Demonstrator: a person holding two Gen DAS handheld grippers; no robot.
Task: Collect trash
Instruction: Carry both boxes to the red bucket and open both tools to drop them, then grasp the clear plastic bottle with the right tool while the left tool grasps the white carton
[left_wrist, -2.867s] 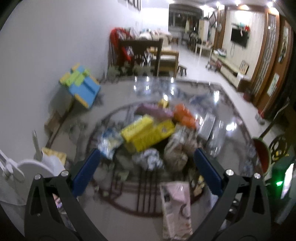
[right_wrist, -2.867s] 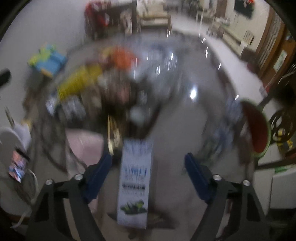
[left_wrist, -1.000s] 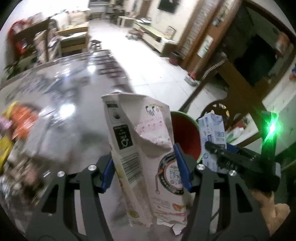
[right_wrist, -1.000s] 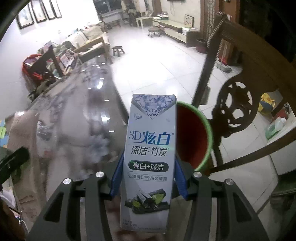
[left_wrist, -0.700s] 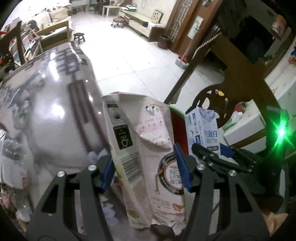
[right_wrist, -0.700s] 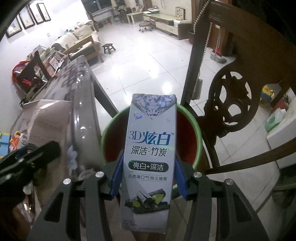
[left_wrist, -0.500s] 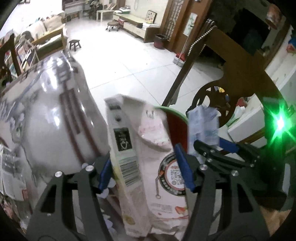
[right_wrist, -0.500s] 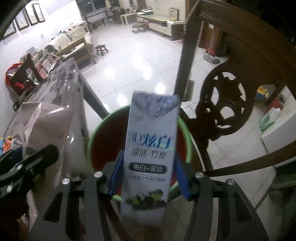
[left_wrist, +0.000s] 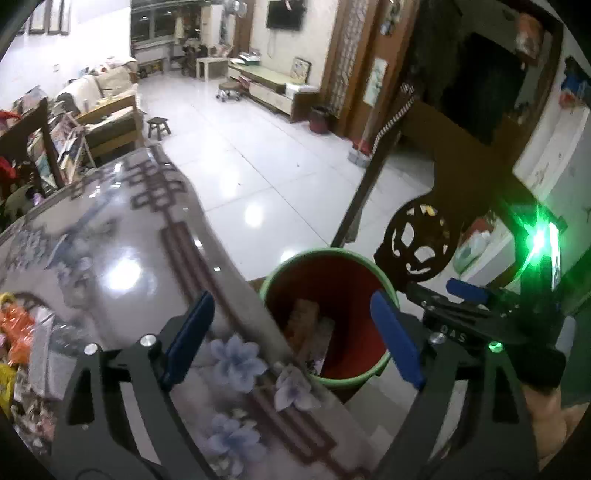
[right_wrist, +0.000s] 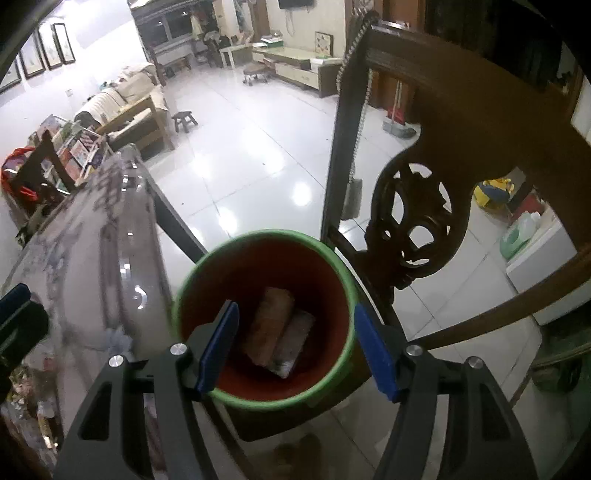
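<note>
At far left, wrappers (left_wrist: 16, 332) lie on the glass table (left_wrist: 122, 273), so trash is left to gather. Next, the left gripper (left_wrist: 291, 336) hangs over the table edge, jaws apart and opening, nothing between them. Just past the edge stands the bin (right_wrist: 332, 258), red inside with a green rim, on the tiled floor; two cartons (right_wrist: 277, 328) lie at its bottom, so part of the job looks done. The right gripper (right_wrist: 297, 347) hovers above the bin, its jaws also parting and empty. A carved chair (right_wrist: 417, 229) stands at right.
</note>
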